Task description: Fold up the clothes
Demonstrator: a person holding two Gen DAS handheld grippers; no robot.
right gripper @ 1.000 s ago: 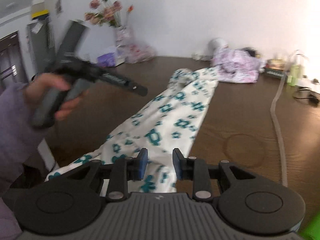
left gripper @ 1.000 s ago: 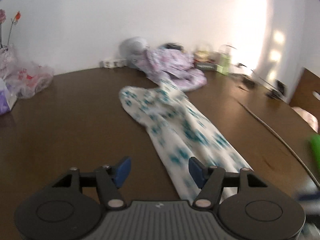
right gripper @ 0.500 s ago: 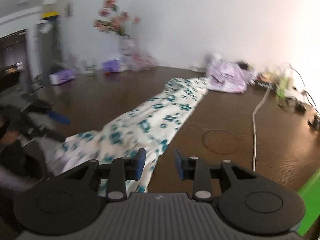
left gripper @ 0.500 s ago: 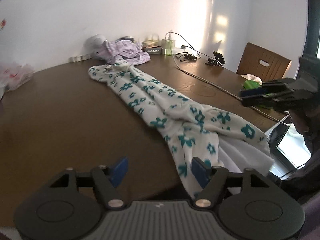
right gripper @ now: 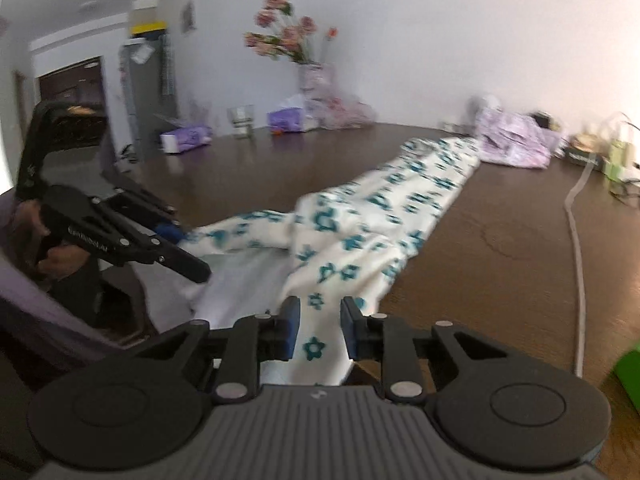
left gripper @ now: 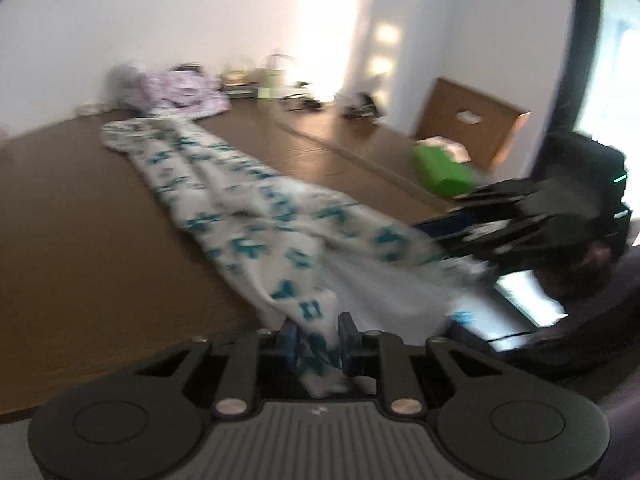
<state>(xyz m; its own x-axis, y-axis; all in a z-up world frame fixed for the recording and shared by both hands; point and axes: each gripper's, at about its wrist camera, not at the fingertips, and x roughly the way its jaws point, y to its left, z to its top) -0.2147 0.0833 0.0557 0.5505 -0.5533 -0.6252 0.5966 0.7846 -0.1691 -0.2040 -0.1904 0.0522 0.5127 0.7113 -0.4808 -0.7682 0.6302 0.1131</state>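
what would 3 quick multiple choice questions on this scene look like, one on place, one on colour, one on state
1. Where does the lilac garment pile lie?
A. at the table's far end, beyond the flowered garment
B. on the chair
C. under the left gripper

2. What colour are the flowers on the white flowered garment?
A. red
B. teal
C. yellow

3. How does the left gripper stand?
A. wide open above bare table
B. shut on the flowered garment
C. out of view

Answers: 1 A, it sits past the garment's far tip by the wall. 2 B, the print is teal. 3 B, cloth is pinched between its fingers.
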